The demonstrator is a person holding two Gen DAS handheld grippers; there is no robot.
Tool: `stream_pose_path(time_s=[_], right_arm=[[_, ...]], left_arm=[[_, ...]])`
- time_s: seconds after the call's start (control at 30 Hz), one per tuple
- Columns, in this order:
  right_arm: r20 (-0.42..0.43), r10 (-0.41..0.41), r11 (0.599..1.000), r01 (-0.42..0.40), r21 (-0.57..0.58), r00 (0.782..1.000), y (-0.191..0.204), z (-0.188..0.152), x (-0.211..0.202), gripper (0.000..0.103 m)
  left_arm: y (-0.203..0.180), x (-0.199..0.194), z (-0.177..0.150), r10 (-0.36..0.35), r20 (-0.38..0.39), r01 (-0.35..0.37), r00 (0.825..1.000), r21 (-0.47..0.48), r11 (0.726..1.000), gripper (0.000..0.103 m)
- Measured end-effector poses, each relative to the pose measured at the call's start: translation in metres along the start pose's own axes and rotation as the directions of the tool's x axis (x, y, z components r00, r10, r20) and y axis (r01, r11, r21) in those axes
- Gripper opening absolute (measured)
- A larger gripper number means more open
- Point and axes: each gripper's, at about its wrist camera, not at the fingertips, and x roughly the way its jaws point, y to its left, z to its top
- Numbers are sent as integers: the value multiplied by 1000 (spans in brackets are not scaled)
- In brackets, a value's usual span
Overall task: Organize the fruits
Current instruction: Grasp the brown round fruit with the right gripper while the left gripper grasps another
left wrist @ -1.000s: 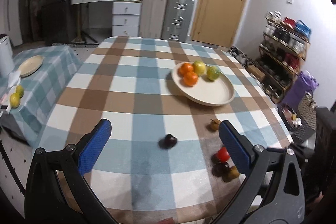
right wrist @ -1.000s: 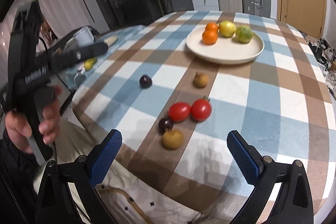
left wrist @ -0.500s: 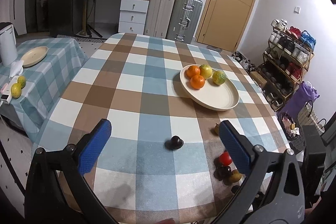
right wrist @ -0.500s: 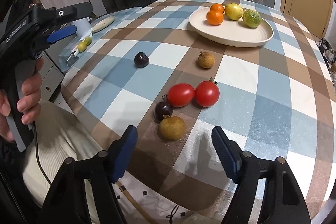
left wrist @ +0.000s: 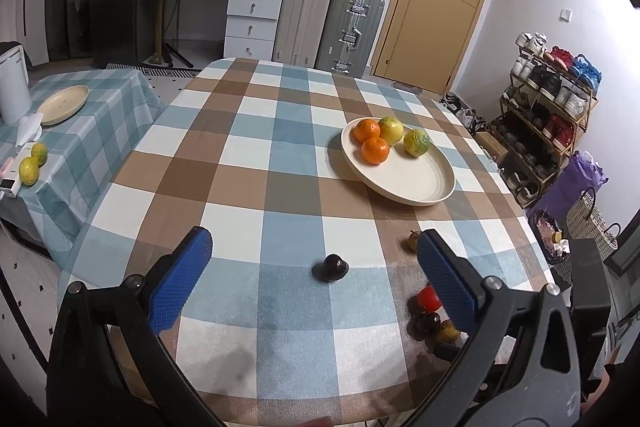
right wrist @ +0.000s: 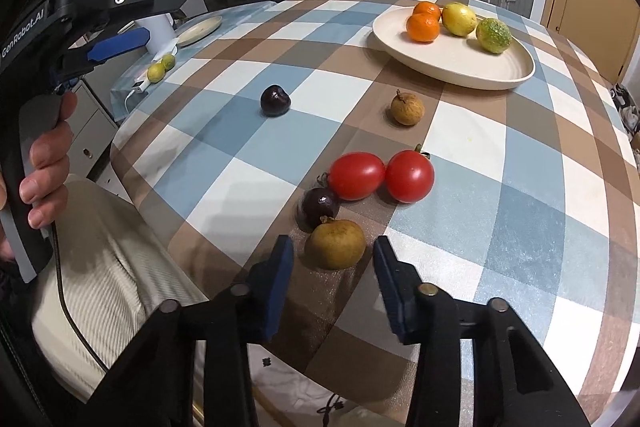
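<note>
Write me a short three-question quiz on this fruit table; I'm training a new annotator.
1. True or false: the plate holds four fruits.
2. Which fruit sits nearest the right gripper? A) brown longan B) red tomato C) lone dark cherry
3. Fill in: the left gripper is ____, with nothing between its pads.

Key:
1. True: two oranges, a yellow fruit, a green one.
2. A; the jaws have just been closing and flank it, not yet touching.
3. Open.
</note>
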Motion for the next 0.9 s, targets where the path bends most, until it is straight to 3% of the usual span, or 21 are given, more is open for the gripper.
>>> stream_pose_path(time_s=[0.17,0.4,0.6,0.73,0.9], right_arm=[[1,13,1000,-13,5,1000,0,1,0,30],[6,15,1000,-15,16,1000,-2,1,-3,29],[65,74,992,-80,96,995,-17,3,-20,29],[106,82,986,-96,139,991,-27,6,-32,29],[191,100,975,-135,179,976,-39,9,-55,29]], left_arm=[[0,1,-2,2,-2,-3,1000,-9,1000,102],[2,1,-3,4,-7,-4,1000,-10,1000,102],[-10,10,-6,19,-32,-17,999,47,999,102],[-29,23,-2,-1,-70,8,998,103,995,102],[-60,67,11,-4,-173,34,985,171,985,102]])
